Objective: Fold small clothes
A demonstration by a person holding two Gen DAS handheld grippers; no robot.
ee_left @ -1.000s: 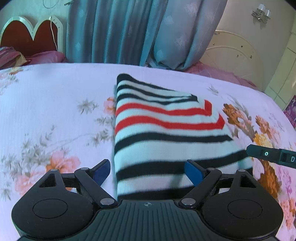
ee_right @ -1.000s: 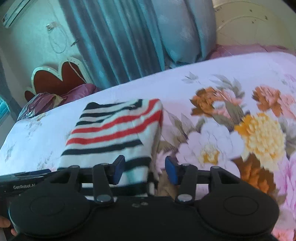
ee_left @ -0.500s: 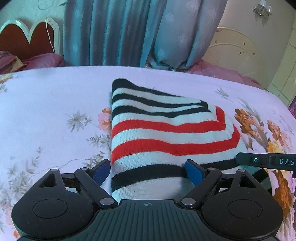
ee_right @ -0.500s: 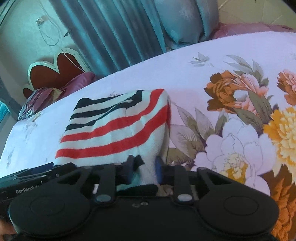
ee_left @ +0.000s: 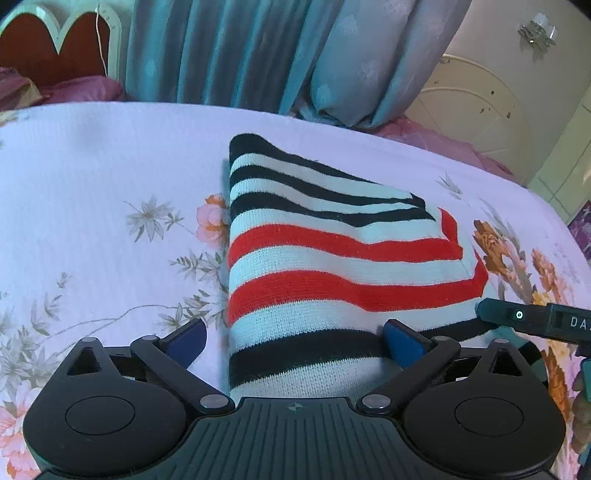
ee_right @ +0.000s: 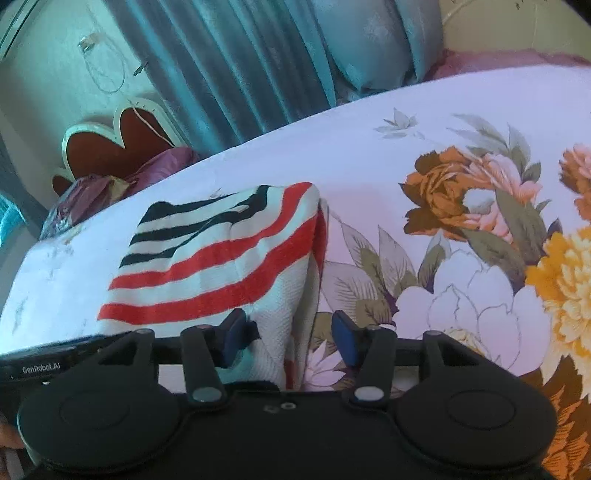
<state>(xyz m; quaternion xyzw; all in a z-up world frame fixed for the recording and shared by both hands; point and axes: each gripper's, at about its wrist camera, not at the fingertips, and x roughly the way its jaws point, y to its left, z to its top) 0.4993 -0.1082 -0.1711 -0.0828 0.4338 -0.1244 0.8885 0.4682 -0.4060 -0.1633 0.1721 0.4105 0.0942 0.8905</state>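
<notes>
The right gripper [ee_right: 288, 338], half a second ago shut on the near corner of the sweater [ee_left: 332, 266], now stands open and empty; the left gripper [ee_left: 295, 341] stays wide open, empty. The folded sweater lies at 12 o'clock on the bed [ee_left: 92, 177], so this fold looks finished

Bg: bed w/ floral sheet [ee_left: 92, 177], teal curtains [ee_left: 229, 51] behind, red heart-shaped headboard [ee_left: 55, 55] far left, cream arched panel [ee_left: 476, 110] right, wall lamp [ee_left: 537, 31] up top. Daylight.
</notes>
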